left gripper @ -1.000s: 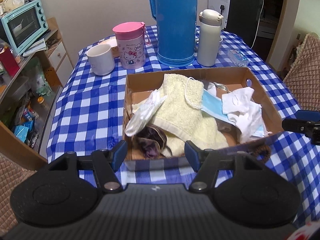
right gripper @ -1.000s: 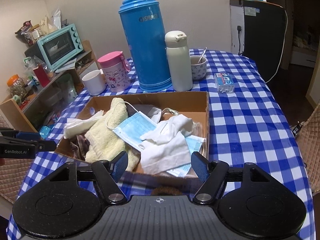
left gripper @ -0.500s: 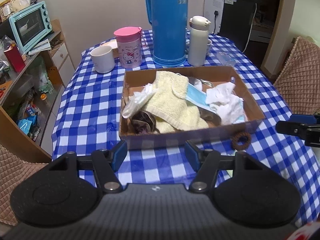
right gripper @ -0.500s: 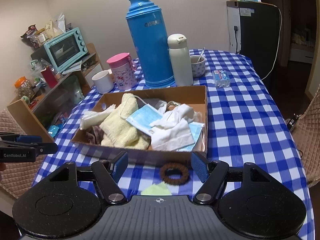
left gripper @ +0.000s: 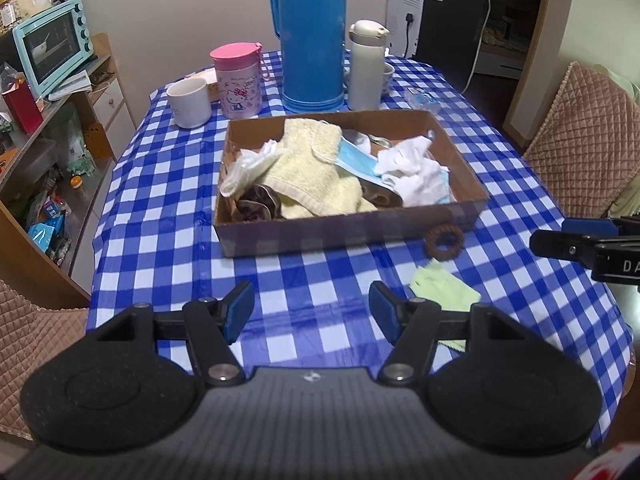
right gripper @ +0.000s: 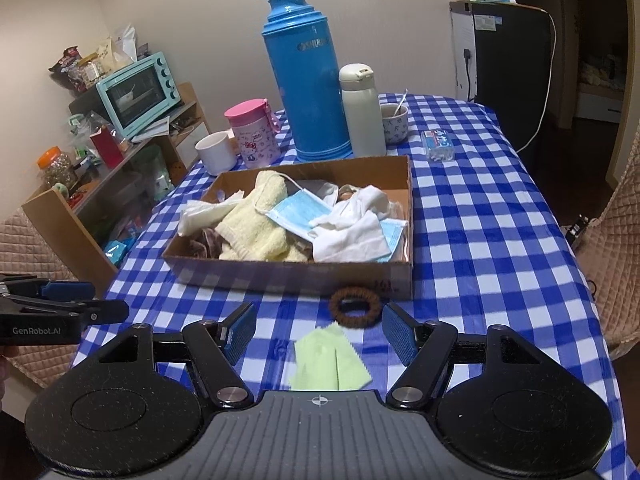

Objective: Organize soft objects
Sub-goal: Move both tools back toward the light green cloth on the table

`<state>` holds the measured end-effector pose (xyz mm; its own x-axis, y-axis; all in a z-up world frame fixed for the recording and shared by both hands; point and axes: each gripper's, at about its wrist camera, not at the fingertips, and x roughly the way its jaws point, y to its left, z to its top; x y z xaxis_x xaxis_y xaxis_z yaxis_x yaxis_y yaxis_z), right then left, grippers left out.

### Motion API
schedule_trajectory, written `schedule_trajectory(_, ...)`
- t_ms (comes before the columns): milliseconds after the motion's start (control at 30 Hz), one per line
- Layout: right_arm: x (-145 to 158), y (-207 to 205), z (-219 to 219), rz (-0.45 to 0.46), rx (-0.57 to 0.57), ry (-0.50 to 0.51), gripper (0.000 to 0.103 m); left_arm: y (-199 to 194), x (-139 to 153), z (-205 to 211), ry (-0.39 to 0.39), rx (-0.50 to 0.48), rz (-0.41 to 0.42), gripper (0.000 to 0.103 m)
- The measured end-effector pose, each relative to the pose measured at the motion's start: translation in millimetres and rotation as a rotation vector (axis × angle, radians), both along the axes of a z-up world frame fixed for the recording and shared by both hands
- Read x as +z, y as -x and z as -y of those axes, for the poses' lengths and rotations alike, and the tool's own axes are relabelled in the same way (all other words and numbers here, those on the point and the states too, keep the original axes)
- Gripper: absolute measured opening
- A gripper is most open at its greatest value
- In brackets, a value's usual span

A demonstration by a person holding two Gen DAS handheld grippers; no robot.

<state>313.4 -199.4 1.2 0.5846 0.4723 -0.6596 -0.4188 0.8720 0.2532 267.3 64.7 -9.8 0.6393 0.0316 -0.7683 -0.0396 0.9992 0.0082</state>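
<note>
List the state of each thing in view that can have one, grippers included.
left gripper: open, empty
right gripper: open, empty
cardboard box: open-topped, heaped with soft items
blue thermos: upright, capped
white bottle: upright, lid shut
pink cup: upright, lid on
white mug: upright, uncovered
brown hair tie: on the tablecloth, outside the box
green cloth: creased, on the tablecloth, outside the box

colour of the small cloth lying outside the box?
Pale lime green cloth, flat on the checked tablecloth; clearest in the right wrist view.
</note>
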Motion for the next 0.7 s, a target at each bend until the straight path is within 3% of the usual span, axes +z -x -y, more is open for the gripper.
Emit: schedule_trajectory(700, -16.5, 43.9, 15.8, -0.068, -0.006, 0.018, 0.07, 34.8, -12.7, 40.8, 0.013, -0.083, -0.046, 0.061)
